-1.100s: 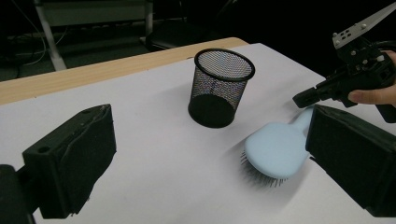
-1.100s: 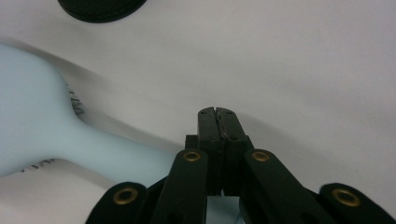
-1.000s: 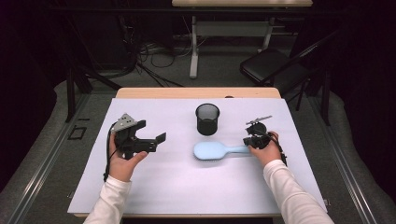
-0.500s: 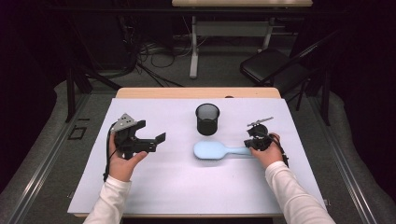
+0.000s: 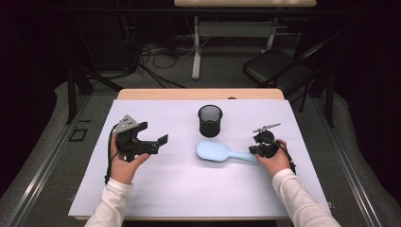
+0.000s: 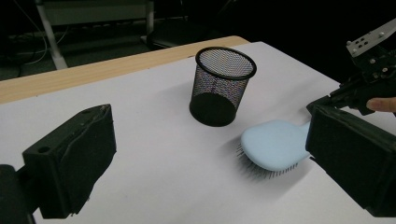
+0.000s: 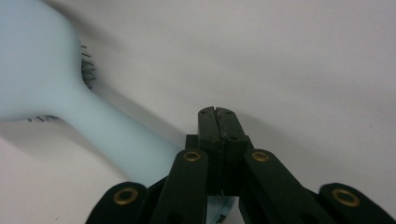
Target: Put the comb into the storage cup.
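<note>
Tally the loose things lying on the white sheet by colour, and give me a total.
Light blue: 1, the hairbrush, bristles down.
Black: 1, the mesh cup, standing upright.
Total: 2.

Smooth matt plastic hairbrush (image 5: 222, 152), black wire-mesh metal cup (image 5: 210, 120), white paper-like sheet (image 5: 189, 189).

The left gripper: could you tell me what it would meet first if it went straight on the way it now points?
Probably the light blue hairbrush: the open left gripper points across the white sheet toward its head. The black mesh cup stands a little off that line, though depth is uncertain.
</note>
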`<act>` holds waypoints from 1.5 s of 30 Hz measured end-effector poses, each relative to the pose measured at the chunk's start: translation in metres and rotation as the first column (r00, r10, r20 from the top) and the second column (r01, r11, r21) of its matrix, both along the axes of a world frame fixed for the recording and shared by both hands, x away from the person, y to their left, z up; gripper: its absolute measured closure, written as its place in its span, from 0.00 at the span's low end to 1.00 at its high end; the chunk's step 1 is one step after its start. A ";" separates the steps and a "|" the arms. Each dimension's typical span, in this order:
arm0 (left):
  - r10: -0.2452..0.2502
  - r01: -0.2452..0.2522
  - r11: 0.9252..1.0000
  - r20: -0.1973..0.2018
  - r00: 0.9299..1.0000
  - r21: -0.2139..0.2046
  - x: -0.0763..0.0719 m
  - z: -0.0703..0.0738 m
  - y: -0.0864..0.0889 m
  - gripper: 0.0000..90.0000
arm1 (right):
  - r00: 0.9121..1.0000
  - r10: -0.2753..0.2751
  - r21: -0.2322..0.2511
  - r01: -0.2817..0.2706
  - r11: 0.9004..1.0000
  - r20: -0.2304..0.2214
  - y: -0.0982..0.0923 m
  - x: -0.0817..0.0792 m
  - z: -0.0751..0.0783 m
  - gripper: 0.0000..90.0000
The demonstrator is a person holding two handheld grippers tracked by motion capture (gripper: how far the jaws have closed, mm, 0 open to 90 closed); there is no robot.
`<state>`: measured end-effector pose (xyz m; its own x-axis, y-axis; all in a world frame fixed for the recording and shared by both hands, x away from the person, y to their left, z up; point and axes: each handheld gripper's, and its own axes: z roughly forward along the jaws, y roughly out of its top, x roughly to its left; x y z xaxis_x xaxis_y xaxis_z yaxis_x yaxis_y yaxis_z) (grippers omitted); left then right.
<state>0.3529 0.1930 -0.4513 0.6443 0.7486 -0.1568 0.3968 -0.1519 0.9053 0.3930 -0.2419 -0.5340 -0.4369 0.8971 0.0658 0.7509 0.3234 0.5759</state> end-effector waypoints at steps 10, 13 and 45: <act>0.002 -0.002 1.000 0.001 1.000 -0.005 -0.001 0.001 0.001 0.02 | 1.000 0.008 0.040 -0.008 0.999 0.004 -0.002 -0.014 -0.001 1.00; 0.002 -0.002 1.000 0.000 1.000 -0.006 -0.001 0.001 0.001 0.02 | 1.000 0.012 0.040 -0.012 0.999 0.001 -0.002 -0.018 0.000 1.00; 0.005 -0.005 1.000 0.000 1.000 -0.009 -0.001 0.002 0.002 0.02 | 0.997 0.074 0.047 -0.073 0.996 -0.013 0.009 -0.040 -0.001 1.00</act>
